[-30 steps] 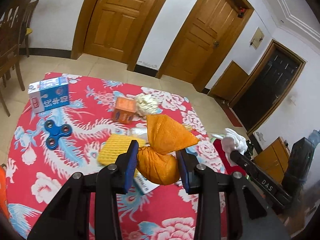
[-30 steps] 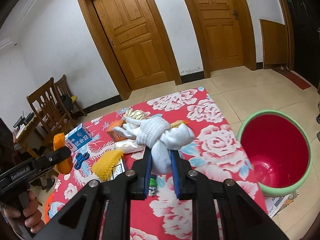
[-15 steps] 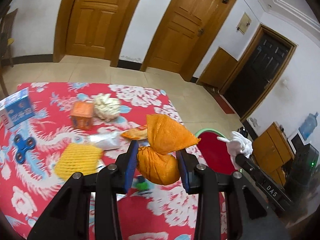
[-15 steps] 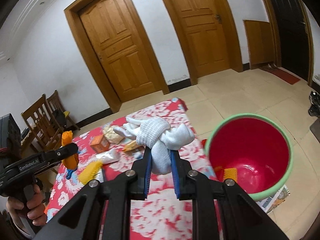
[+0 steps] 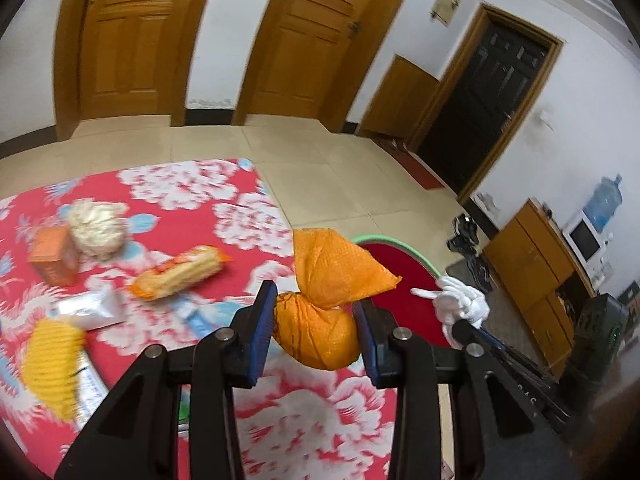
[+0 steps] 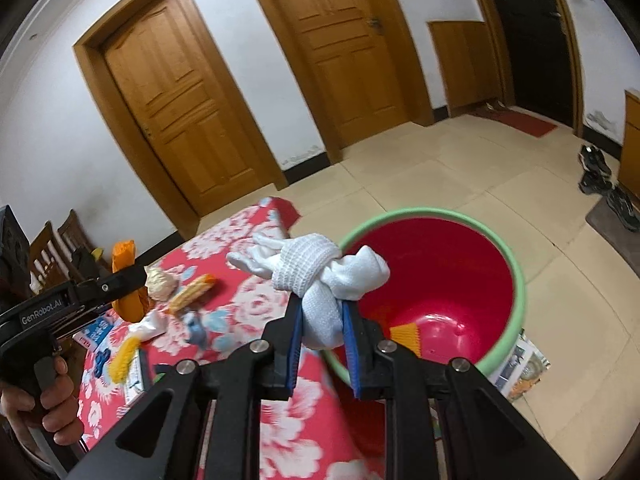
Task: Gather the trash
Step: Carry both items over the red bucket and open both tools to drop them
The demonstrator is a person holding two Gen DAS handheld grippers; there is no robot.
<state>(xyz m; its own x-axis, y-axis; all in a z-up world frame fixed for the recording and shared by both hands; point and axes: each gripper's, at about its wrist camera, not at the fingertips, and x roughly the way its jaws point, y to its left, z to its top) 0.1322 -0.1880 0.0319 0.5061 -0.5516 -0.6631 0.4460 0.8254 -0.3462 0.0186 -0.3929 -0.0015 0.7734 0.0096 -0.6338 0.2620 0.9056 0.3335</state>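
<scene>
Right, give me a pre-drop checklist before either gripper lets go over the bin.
1. Left gripper clamped on the orange bag: ok.
2. Right gripper clamped on the knotted white sock: ok.
3. Red bin upright, mouth open: ok.
4. White sock over the bin mouth: not ok, it hangs at the near rim.
5. Orange bag over the bin: not ok, it looks to be over the floral tablecloth.
6. Room left in the bin: ok, only small scraps at the bottom.

A home's living area, panelled wooden doors (image 6: 182,120), tiled floor (image 6: 500,184), floral tablecloth (image 5: 188,184) (shoes (image 6: 596,168) by the doorway)
</scene>
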